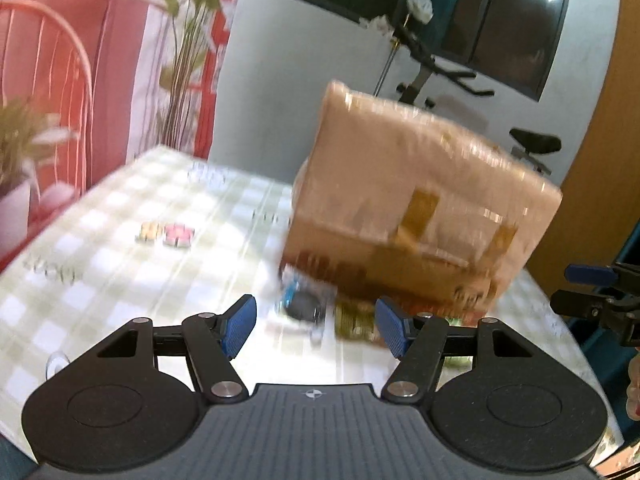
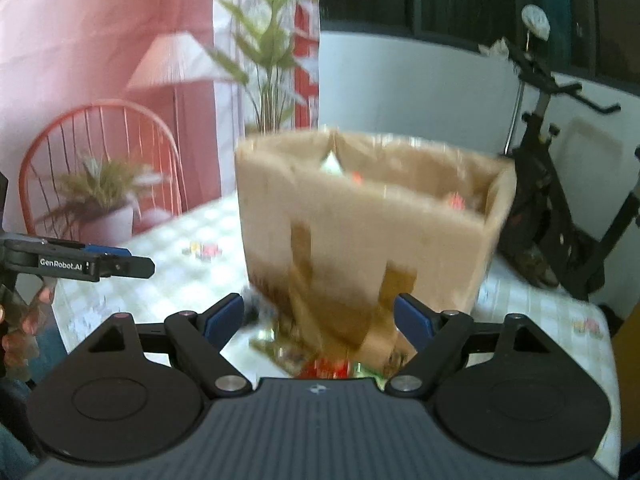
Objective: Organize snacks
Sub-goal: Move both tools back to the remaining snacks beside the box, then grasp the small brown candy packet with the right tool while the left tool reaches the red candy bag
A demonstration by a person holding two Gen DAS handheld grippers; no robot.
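- I judge this to be the reach-in stage: both of my grippers face the snack pile at the foot of the cardboard box (image 2: 360,224), and nothing is picked up yet.
- My left gripper (image 1: 316,326) has its jaws spread wide with nothing between them — ahead on the checked tablecloth (image 1: 120,216) lies a blue-and-dark snack packet (image 1: 302,304), with a green-gold packet (image 1: 354,322) just beside it.
- My right gripper (image 2: 318,320) is likewise wide open and empty; a red wrapper (image 2: 326,368) and shiny gold packets lie under it, against the box's front wall.
- The box stands upright on the table with its top open. From the right wrist view I see red and whitish shapes inside — probably snacks already in, but motion blur hides what they are.
- Next, I think, one gripper must drop onto a single packet, close on it, then lift it over the box's rim.
- Two small sweets (image 1: 166,234), yellow and pink, lie well apart from the pile.
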